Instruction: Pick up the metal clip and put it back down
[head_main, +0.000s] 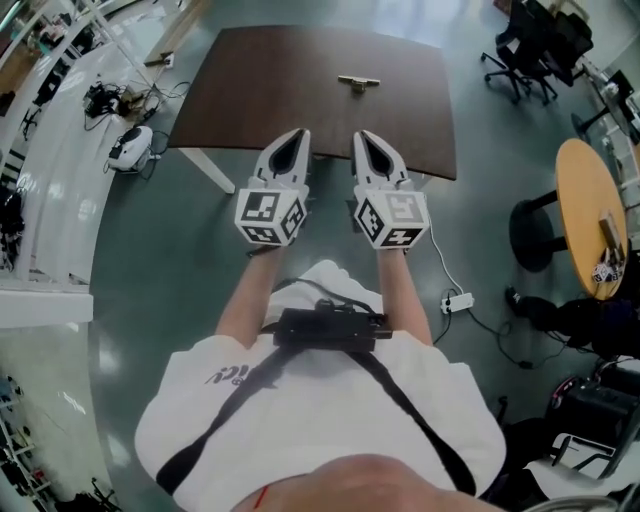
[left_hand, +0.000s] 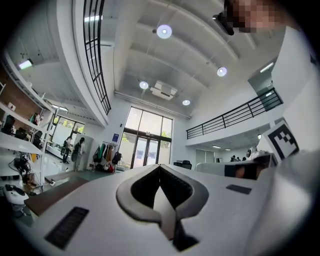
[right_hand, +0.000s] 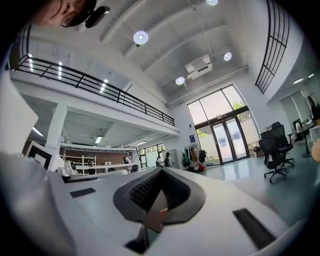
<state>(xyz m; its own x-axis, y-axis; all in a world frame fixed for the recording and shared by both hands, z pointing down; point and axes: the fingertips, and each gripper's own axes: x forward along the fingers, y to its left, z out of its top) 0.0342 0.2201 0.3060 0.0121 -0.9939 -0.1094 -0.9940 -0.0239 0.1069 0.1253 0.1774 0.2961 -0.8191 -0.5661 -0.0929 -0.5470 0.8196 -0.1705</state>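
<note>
Two grippers are held side by side over the near edge of the brown table. The left gripper and the right gripper each have their jaws pressed fully together with nothing between them, as each gripper view confirms. One metal clip lies alone toward the far side of that table, well apart from both grippers. The main risk, as I judge it, is arriving at the clip with the jaws together: closed tips would only nudge it, and a small, low metal piece on a smooth top is likely to skid away or spin. Opening late, or closing off-centre on it, could pinch one end and let it tip or drop on the lift. Both gripper views look out across the hall, not down at the tabletop, so neither shows the clip and the approach would have to be aimed from the head view. The reach across the table is long, which may make the final closing less steady. Beyond the grippers I count one brown table, one clip, one white power strip on the floor to the person's right, one round table, and a cluster of dark office chairs too bunched to count.
</note>
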